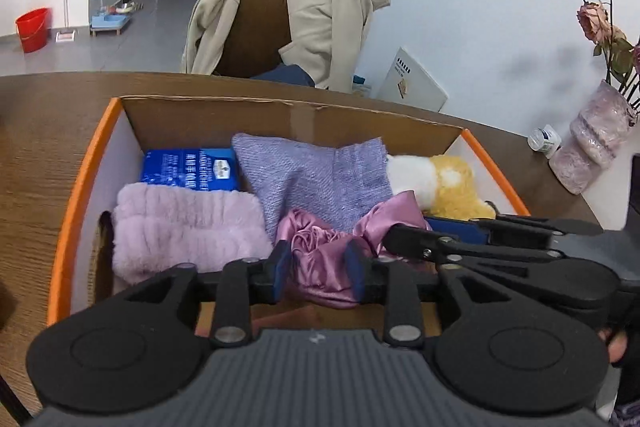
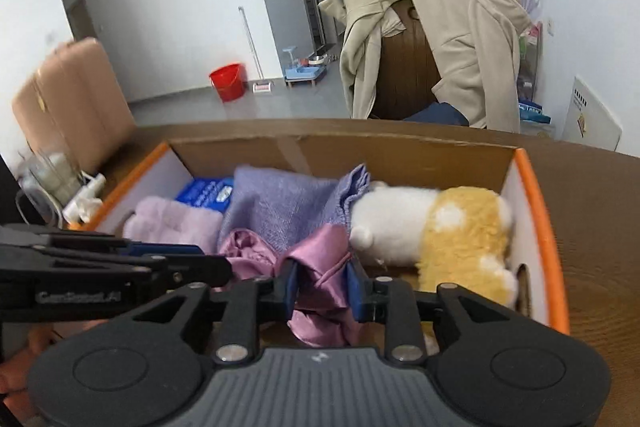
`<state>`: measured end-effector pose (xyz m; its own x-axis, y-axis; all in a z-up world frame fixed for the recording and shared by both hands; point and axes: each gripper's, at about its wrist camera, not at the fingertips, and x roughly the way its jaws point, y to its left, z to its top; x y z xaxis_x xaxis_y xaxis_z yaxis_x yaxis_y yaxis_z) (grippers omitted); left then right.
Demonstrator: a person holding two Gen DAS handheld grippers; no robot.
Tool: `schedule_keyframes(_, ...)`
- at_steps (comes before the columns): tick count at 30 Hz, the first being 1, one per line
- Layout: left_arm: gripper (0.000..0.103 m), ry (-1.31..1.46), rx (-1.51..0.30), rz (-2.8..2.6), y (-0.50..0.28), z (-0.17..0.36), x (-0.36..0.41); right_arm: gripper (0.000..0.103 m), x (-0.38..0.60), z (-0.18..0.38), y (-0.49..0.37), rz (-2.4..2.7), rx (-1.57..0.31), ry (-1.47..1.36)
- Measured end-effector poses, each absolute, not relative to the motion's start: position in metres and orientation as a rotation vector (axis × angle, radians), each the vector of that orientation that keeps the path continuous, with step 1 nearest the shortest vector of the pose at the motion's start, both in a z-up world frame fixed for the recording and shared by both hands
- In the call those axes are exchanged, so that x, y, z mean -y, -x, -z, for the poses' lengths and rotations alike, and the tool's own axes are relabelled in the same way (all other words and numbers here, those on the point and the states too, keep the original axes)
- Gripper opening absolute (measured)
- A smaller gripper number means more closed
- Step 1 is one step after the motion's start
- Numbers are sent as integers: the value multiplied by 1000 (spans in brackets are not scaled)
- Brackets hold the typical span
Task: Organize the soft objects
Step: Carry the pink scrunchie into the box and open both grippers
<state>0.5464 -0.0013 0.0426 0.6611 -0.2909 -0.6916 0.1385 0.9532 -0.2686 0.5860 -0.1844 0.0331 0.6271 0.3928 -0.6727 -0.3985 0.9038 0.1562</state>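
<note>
An orange-rimmed cardboard box (image 1: 86, 163) (image 2: 540, 211) sits on the wooden table. Inside lie a fluffy pink cloth (image 1: 180, 227) (image 2: 172, 219), a blue packet (image 1: 188, 167) (image 2: 208, 193), a lavender knitted cloth (image 1: 316, 179) (image 2: 284, 207) and a white-and-yellow plush toy (image 1: 444, 183) (image 2: 440, 231). A shiny pink satin cloth (image 1: 320, 259) (image 2: 320, 291) hangs over the box's near side. My left gripper (image 1: 320, 265) is shut on its left part. My right gripper (image 2: 322, 289) is shut on its right part. Each gripper shows in the other's view.
A chair draped with a beige coat (image 1: 304, 7) (image 2: 460, 39) stands behind the table. A pink vase of dried roses (image 1: 592, 143) and a small bottle (image 1: 544, 139) stand at the right. A glass jar and bottles (image 2: 56, 183) stand left of the box.
</note>
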Motion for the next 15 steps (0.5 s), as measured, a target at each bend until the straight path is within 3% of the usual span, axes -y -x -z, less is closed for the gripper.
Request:
schedule_keyframes(5, 65, 138, -724, 251, -520, -62, -2, 38, 189, -30, -586, -470, -761, -46)
schedule_keyframes(13, 75, 88, -598, 213, -446, -114, -9, 47, 214, -74, -549, -488, -627, -84)
schedule_keyframes(15, 80, 40, -563, 198, -419, -124, -9, 57, 223, -90, -528, -508, -568, -101)
